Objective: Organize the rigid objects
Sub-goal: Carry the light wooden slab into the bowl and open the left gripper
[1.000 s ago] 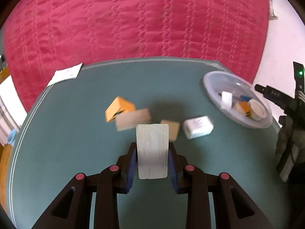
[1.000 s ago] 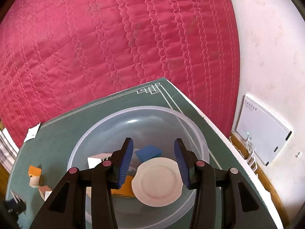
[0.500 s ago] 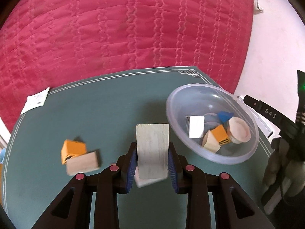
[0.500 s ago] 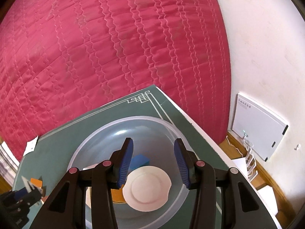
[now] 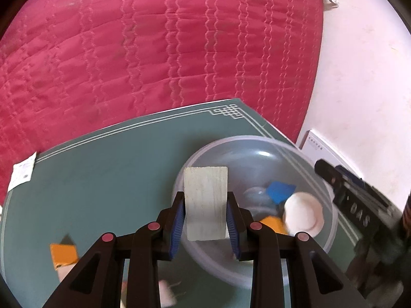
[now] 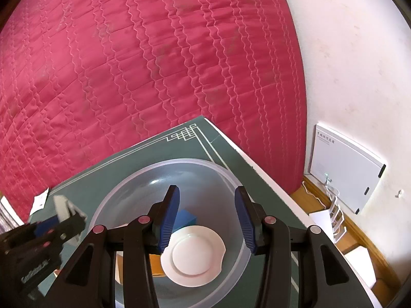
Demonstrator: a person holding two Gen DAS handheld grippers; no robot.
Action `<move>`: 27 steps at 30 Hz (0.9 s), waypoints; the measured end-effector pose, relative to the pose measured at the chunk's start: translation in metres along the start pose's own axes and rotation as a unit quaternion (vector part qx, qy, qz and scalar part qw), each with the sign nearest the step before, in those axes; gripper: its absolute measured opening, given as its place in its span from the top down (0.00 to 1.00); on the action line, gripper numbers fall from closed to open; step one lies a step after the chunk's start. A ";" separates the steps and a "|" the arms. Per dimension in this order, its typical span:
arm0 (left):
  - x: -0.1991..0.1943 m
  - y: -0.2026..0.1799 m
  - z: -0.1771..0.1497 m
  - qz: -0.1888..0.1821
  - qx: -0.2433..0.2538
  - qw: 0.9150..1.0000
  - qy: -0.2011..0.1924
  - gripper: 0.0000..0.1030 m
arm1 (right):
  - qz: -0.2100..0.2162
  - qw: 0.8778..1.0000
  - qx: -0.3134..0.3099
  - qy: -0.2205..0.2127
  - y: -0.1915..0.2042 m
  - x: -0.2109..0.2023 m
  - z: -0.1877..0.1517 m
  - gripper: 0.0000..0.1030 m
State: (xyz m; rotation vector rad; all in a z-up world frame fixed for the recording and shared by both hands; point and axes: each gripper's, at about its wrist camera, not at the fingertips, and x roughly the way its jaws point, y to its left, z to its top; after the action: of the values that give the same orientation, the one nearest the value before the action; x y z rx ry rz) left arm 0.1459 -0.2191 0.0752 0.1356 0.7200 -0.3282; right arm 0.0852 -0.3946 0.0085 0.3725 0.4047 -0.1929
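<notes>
My left gripper (image 5: 205, 220) is shut on a pale wooden block (image 5: 205, 202) and holds it over the left rim of the clear plastic bowl (image 5: 259, 141). The bowl holds a white round lid (image 5: 303, 215), a blue piece (image 5: 280, 191) and an orange piece (image 5: 272, 224). My right gripper (image 6: 206, 218) is open and empty above the same bowl (image 6: 179, 163), over the white lid (image 6: 194, 256) and the blue piece (image 6: 186, 218). The left gripper with its block (image 6: 61, 205) shows at the left of the right wrist view.
An orange block (image 5: 63, 254) and pale pieces (image 5: 167, 292) lie on the green table mat (image 5: 108, 179) at the lower left. A paper slip (image 5: 23, 173) lies at the mat's far left edge. A red quilt (image 5: 154, 51) hangs behind. A white box (image 6: 344, 166) sits on the wall at right.
My left gripper has carried the wooden block to the right, from above the loose blocks to the bowl's rim. My right gripper has stayed open over the bowl and drifted slightly.
</notes>
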 end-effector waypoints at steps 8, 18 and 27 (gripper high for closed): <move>0.028 -0.004 0.009 -0.006 0.000 1.000 0.008 0.43 | -0.008 1.000 -0.002 -0.005 0.000 0.000 -0.001 0.55; 0.018 0.020 -0.002 0.036 -0.015 0.999 -0.004 0.31 | -0.009 1.000 -0.010 -0.006 0.002 0.000 -0.002 0.55; 0.006 0.031 -0.015 0.058 -0.017 0.998 -0.009 0.21 | -0.003 1.000 -0.015 -0.003 0.006 0.000 -0.003 0.55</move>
State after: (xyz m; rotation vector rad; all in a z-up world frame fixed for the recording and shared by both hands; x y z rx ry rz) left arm 0.1511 -0.1881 0.0603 0.1413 0.6969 -0.2051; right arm 0.0851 -0.3882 0.0078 0.3420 0.4014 -0.1931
